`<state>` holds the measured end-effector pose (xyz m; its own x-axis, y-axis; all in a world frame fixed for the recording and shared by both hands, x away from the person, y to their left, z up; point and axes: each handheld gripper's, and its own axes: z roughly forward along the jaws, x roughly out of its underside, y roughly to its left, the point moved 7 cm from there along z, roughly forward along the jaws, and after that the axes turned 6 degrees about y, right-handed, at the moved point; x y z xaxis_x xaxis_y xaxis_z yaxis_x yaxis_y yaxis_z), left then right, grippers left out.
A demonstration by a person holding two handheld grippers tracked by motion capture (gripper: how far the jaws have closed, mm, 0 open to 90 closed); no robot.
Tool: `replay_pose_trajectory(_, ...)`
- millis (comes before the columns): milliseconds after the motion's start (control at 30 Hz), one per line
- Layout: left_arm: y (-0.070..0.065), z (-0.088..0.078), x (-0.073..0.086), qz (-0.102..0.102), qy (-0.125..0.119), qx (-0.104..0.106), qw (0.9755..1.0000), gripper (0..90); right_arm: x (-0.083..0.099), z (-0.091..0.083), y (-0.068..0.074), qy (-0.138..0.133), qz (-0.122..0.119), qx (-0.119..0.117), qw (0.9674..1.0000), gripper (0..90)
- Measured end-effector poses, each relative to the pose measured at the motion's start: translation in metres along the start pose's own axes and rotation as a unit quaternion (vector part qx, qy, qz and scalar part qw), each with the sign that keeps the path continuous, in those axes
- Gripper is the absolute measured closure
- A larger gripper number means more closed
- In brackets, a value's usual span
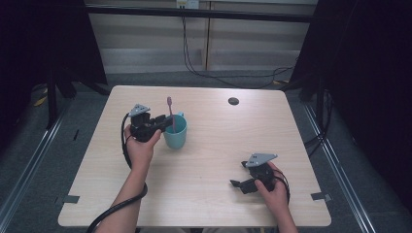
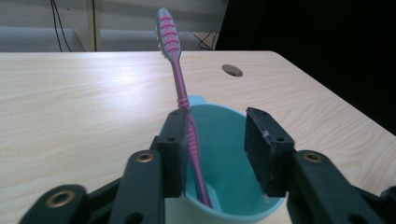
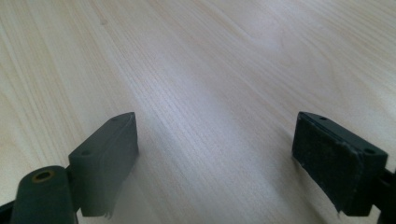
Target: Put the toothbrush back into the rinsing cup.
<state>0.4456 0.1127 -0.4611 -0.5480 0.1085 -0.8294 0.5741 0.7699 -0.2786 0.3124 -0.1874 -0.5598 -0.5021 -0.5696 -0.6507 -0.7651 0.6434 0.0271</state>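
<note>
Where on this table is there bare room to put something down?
Bare wood runs between the teal cup and the right gripper, and along the far edge beside the round hole. It is crowded at the cup, where the left gripper flanks the pink toothbrush.

Toothbrush (image 1: 170,110) upright in cup (image 1: 176,133), left gripper (image 1: 163,124) beside

The left gripper (image 1: 167,123) is a black, blocky hand-held tool topped by a grey three-cornered plate, with a thick black cable looping from its rear along the bare forearm. In the left gripper view its two black fingers (image 2: 175,149) are flat rectangular blocks on jointed black arms, fastened with small dark screws and brass-coloured pivot rivets. The right gripper (image 1: 236,175) is of the same build, grey plate on top and black cable behind. Its fingers (image 3: 107,161) carry rough, worn dark pads, frayed at the lower edges. Both forearms are unsleeved.
</note>
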Motion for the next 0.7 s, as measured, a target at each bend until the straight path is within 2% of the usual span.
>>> replay_pose_trajectory(400, 0.005, -0.011, 0.008, 0.012, 0.011, -0.01, 0.9998, 38.0, 0.0, 0.0, 0.0, 0.0, 0.0, 0.0, 1.0, 14.0)
replay_pose_trajectory(700, 0.013, -0.022, 0.019, 0.002, 0.023, -0.009, 0.9997, 33.1, 0.0, 0.0, 0.0, 0.0, 0.0, 0.0, 1.0, 14.0)
